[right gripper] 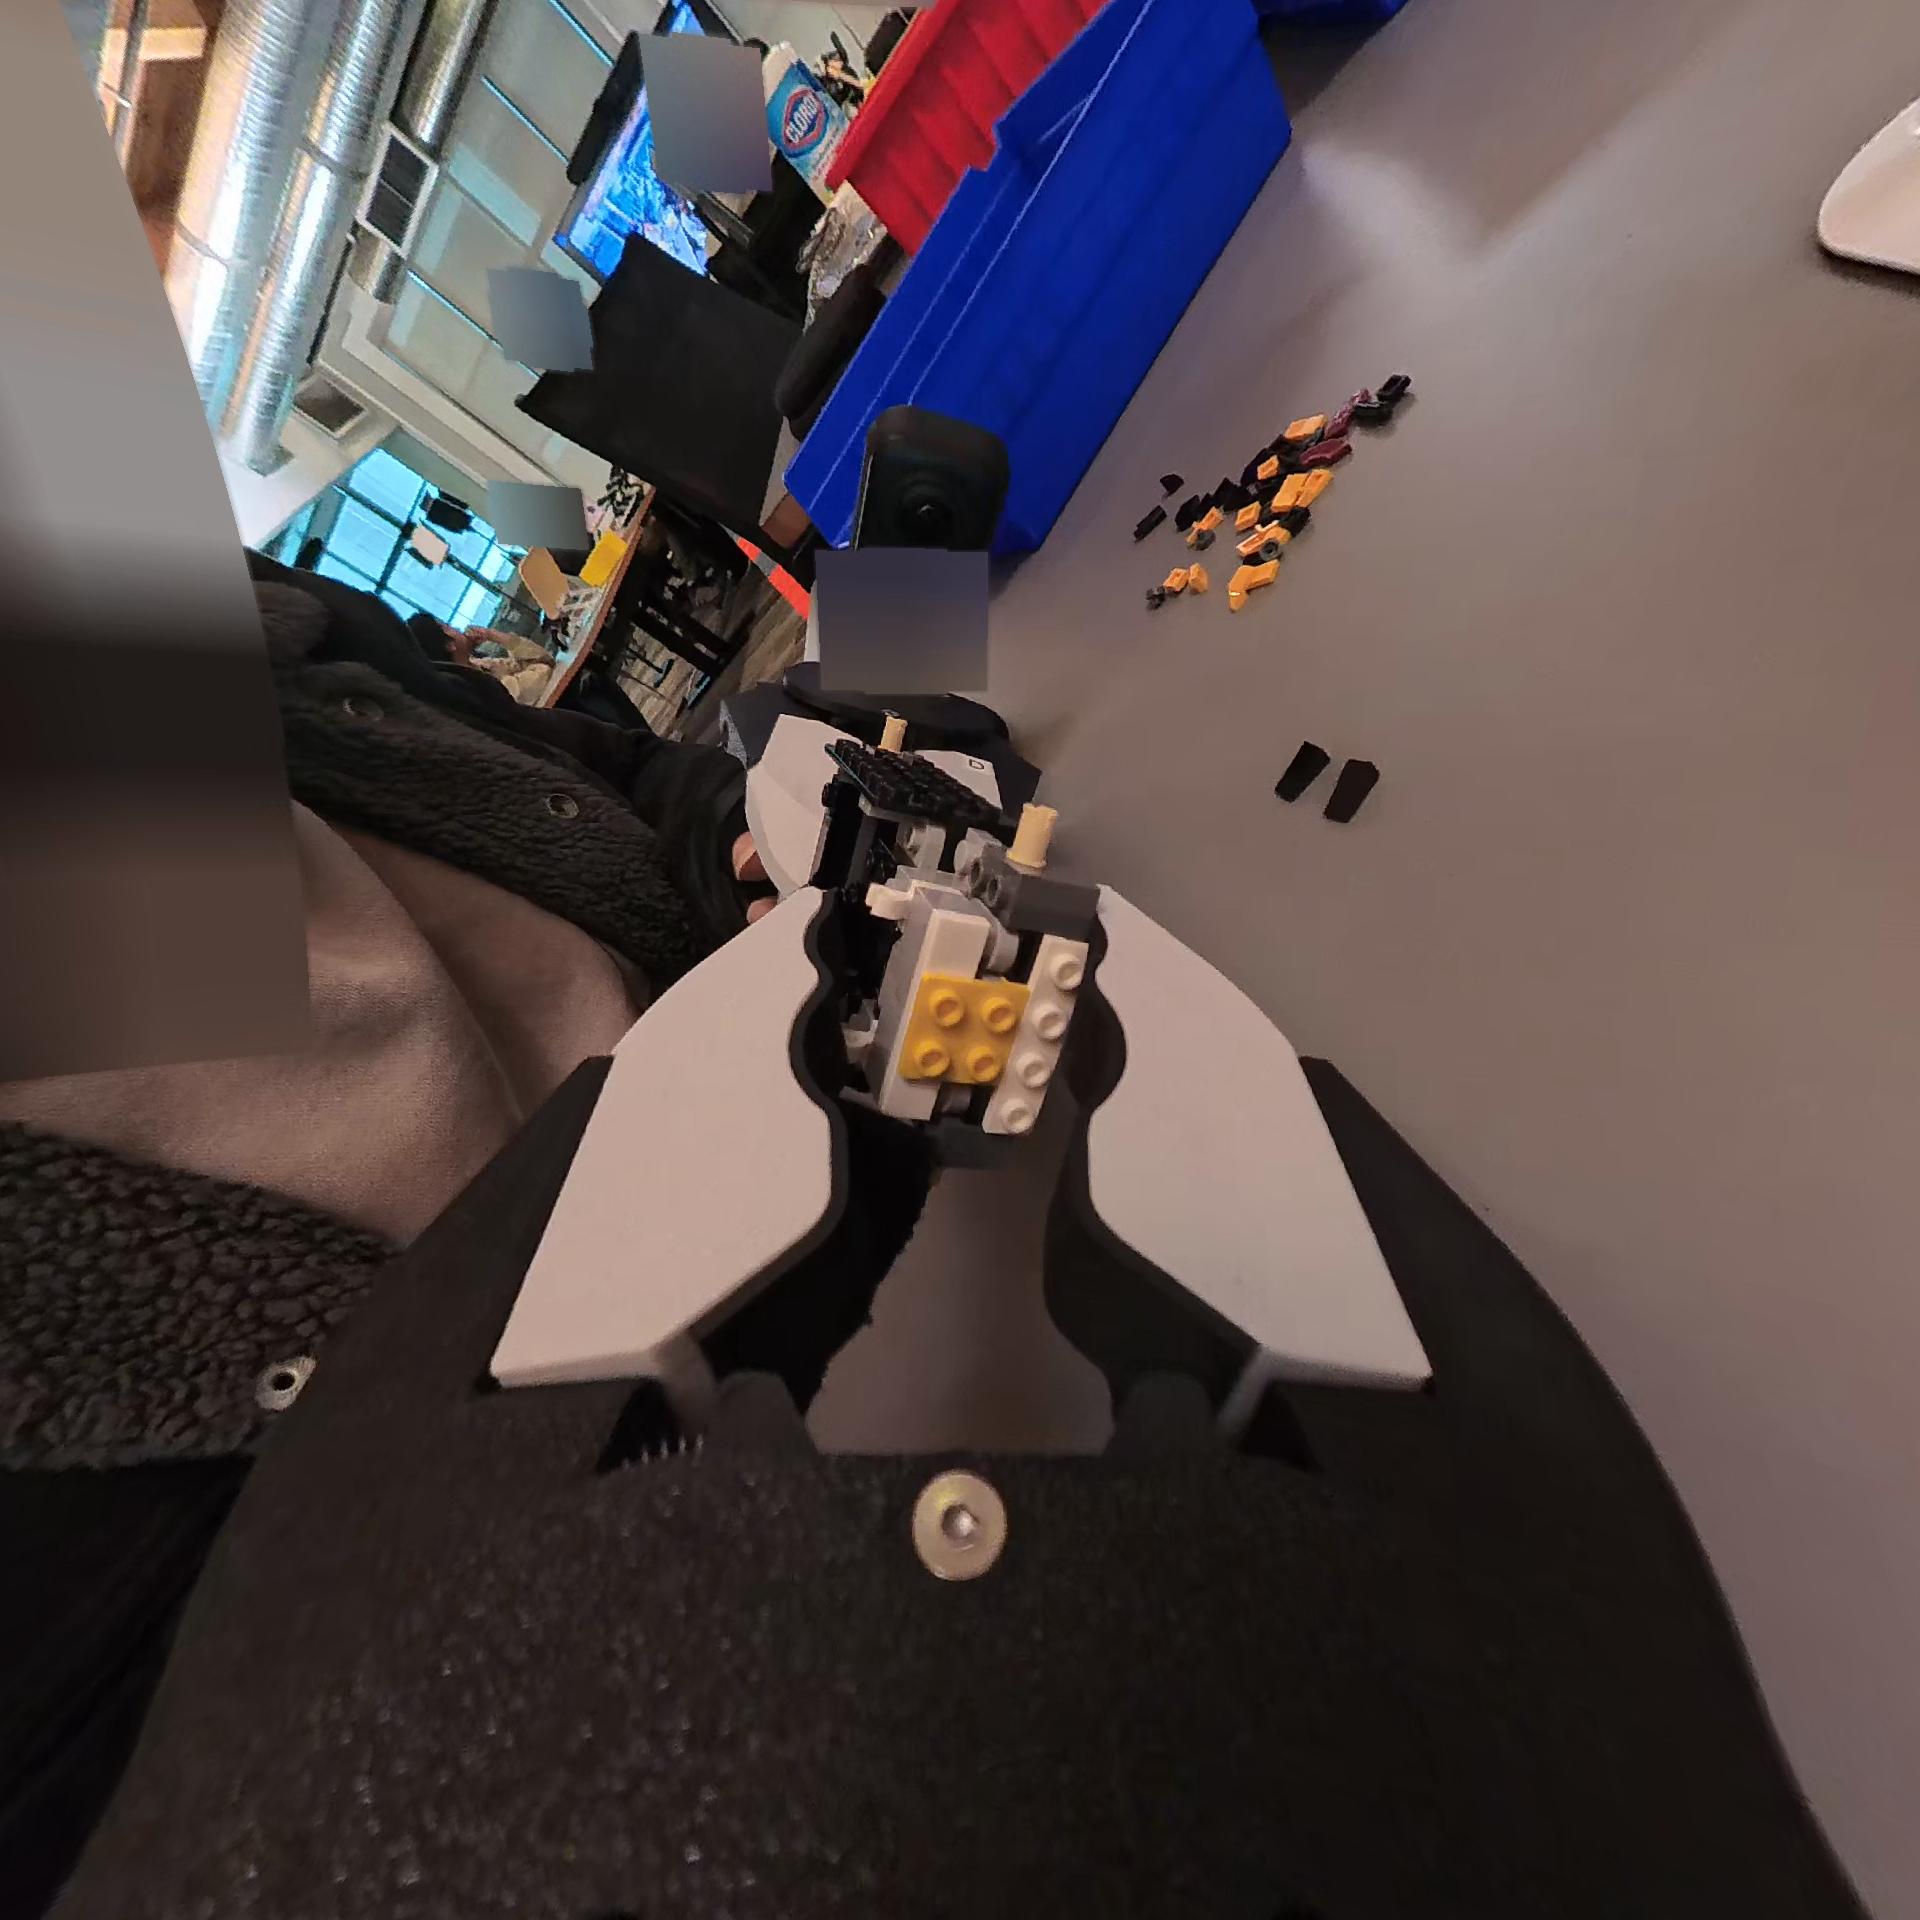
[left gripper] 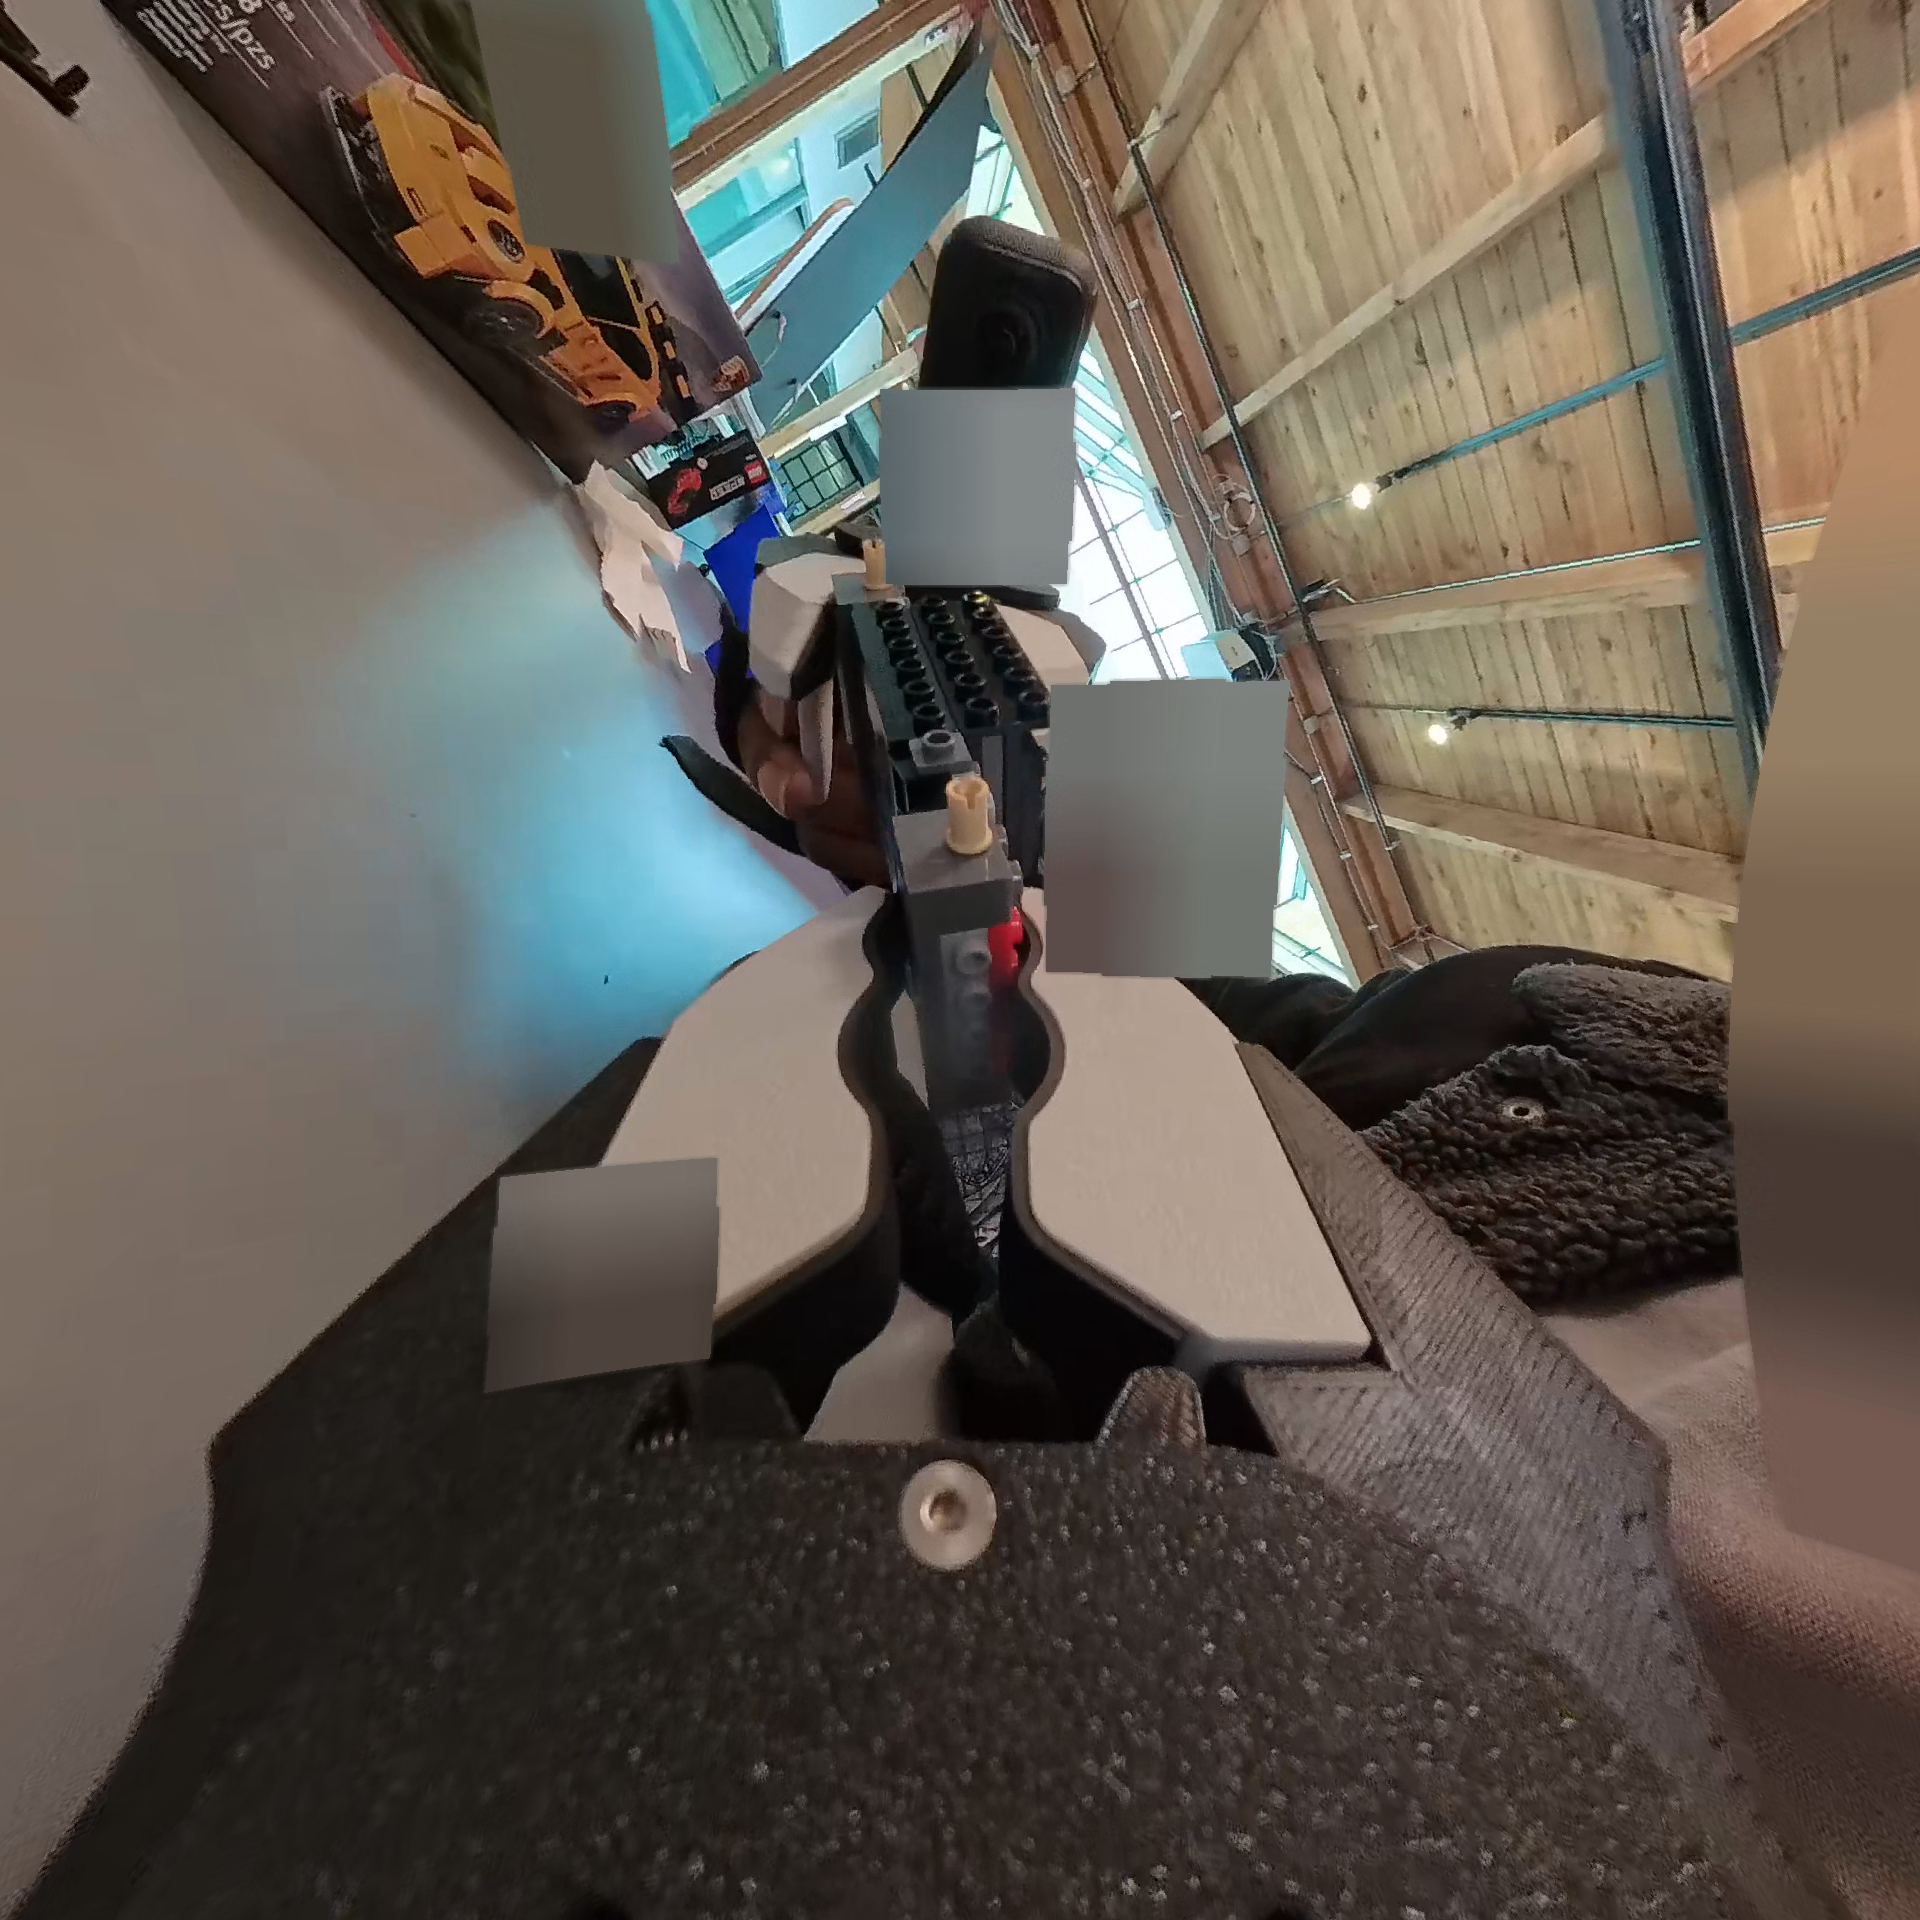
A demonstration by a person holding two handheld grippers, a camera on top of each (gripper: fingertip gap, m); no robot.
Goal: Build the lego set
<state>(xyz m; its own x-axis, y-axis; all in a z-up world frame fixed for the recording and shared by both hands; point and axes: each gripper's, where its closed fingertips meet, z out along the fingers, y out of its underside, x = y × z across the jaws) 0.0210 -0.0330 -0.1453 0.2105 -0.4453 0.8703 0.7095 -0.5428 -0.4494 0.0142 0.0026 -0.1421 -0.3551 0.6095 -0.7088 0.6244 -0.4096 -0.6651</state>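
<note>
A partly built Lego model point(left gripper: 951, 675) of black and grey bricks with two tan pins is held in the air between both grippers. My left gripper point(left gripper: 951, 920) is shut on its grey near end. My right gripper point(left gripper: 790, 639) grips the far end in that view. In the right wrist view my right gripper point(right gripper: 956, 914) is shut on the model point(right gripper: 966, 1029), where a yellow 2x2 plate and white bricks face the camera. The left gripper point(right gripper: 784, 800) holds the black end beyond it.
On the grey table point(right gripper: 1558, 987) lie a pile of orange and black loose pieces point(right gripper: 1268, 499) and two black pieces point(right gripper: 1325, 784). A blue bin point(right gripper: 1091, 260) and a red bin point(right gripper: 935, 104) stand behind. The set's box point(left gripper: 499, 239) lies at the table's edge. A person's fleece jacket point(right gripper: 468, 790) is close by. The tips of one gripper are about 4 cm away from the tips of the other.
</note>
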